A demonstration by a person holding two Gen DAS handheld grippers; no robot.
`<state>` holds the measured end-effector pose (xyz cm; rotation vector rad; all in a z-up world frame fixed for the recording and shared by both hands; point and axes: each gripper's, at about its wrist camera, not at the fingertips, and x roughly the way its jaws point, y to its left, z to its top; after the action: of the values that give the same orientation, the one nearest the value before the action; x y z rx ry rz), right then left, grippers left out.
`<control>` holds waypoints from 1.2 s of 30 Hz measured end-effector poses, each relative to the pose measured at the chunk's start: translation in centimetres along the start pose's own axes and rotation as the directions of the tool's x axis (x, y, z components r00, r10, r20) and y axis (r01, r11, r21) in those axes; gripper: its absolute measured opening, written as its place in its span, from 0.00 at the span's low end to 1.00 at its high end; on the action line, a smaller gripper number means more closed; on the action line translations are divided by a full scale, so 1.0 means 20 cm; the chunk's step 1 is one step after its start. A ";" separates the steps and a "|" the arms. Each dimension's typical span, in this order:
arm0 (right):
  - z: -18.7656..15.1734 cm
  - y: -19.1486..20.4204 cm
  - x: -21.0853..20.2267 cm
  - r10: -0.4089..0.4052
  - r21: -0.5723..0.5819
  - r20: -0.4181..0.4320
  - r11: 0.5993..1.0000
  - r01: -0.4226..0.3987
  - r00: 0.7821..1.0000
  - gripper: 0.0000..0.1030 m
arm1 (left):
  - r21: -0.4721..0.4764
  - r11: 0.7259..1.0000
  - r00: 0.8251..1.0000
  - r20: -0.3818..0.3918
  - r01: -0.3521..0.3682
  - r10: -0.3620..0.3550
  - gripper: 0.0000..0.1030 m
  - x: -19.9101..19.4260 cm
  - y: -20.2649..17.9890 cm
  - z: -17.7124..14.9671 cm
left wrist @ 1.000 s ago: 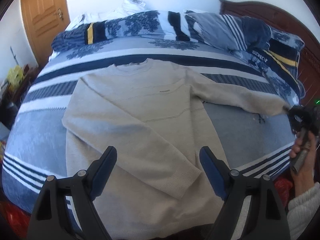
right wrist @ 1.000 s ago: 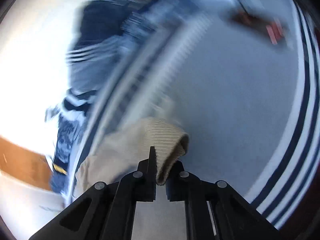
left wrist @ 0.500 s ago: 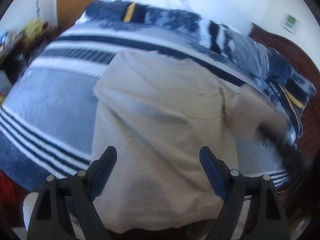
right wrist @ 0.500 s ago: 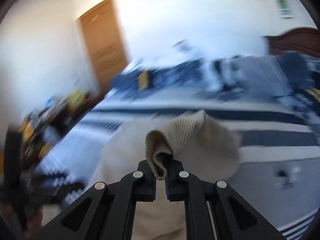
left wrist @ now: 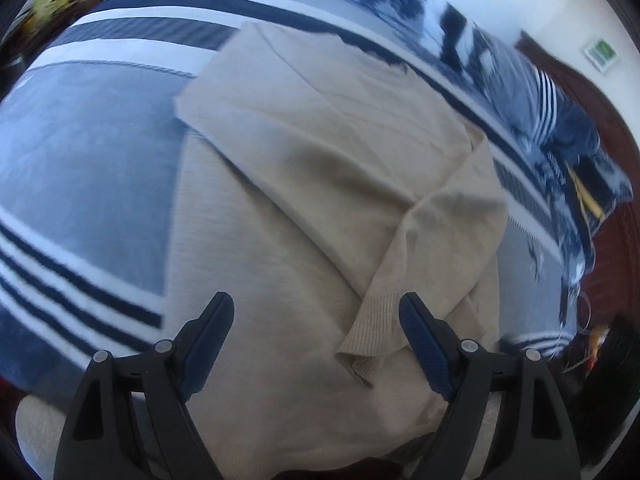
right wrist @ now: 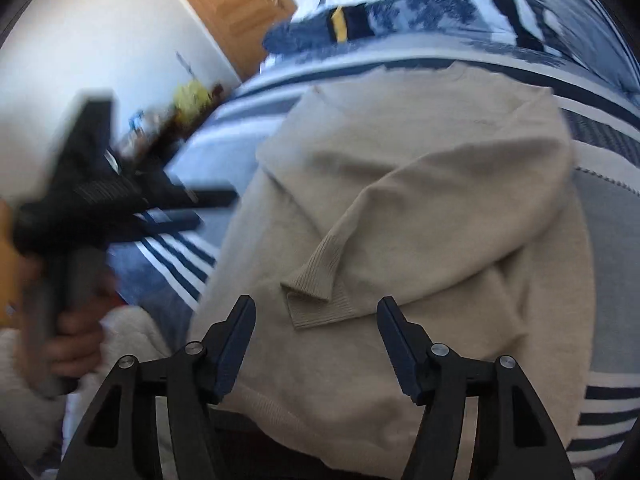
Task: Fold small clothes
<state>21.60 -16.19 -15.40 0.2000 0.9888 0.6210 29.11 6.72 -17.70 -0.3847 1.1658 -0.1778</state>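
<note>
A beige knit sweater (left wrist: 320, 168) lies flat on the striped bed, also in the right wrist view (right wrist: 440, 184). Both sleeves are folded across its body. The ribbed cuff (left wrist: 374, 332) of the right sleeve lies loose near the hem, also in the right wrist view (right wrist: 316, 284). My left gripper (left wrist: 316, 312) is open and empty, hovering above the lower part of the sweater. It shows blurred at the left of the right wrist view (right wrist: 208, 206). My right gripper (right wrist: 316, 312) is open and empty just above the cuff.
The sweater lies on a blue, white and navy striped bedspread (left wrist: 80, 184). Patterned pillows and a duvet (left wrist: 540, 92) are heaped at the head of the bed by a dark wooden headboard. A wooden door (right wrist: 236, 4) and a cluttered corner (right wrist: 188, 96) stand beyond the bed's left side.
My right gripper carried the sleeve cuff over the sweater's body, opened and let it go. My left gripper moved in closer over the sweater, still open.
</note>
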 end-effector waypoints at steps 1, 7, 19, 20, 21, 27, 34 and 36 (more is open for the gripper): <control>0.02 -0.04 -0.04 0.004 0.040 0.017 0.999 -0.005 1.000 0.66 | 0.025 1.000 1.000 -0.013 0.009 -0.009 0.81 0.04 -0.03 0.00; 0.20 -0.62 -0.13 -0.120 0.404 0.091 0.912 0.074 0.989 0.57 | 0.198 0.980 0.996 -0.075 -0.023 0.038 0.39 0.28 -0.25 -0.04; 0.41 -1.30 0.08 -0.061 0.708 0.123 0.705 -0.045 0.990 0.38 | 0.022 0.972 0.971 -0.066 0.232 -0.231 0.06 -0.05 -0.10 -0.07; 0.43 -1.33 0.11 -0.037 0.725 0.134 0.685 -0.073 0.990 0.38 | 0.018 0.976 0.974 -0.073 0.219 -0.217 0.06 -0.04 -0.09 -0.07; 0.45 -1.36 0.16 -0.016 0.733 0.131 0.675 -0.086 0.991 0.38 | -0.005 0.977 0.975 -0.075 0.211 -0.211 0.06 -0.03 -0.06 -0.06; 0.57 -1.44 0.23 -0.054 0.760 0.112 0.648 -0.050 0.992 0.04 | -0.030 0.969 0.970 -0.008 0.244 -0.245 0.06 -0.17 0.04 -0.05; 0.61 -1.36 0.16 -0.034 0.702 0.177 0.705 -0.102 0.984 0.05 | 0.062 0.998 0.994 -0.108 -0.015 0.022 0.08 0.03 0.13 -0.10; 0.58 -1.38 0.20 -0.042 0.709 0.154 0.700 -0.081 0.987 0.07 | 0.097 0.995 0.996 -0.084 0.000 0.008 0.08 -0.02 0.10 -0.09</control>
<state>43.75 -34.94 -23.90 0.9490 1.0334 0.1954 27.15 8.33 -18.72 -0.2915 1.2356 -0.2484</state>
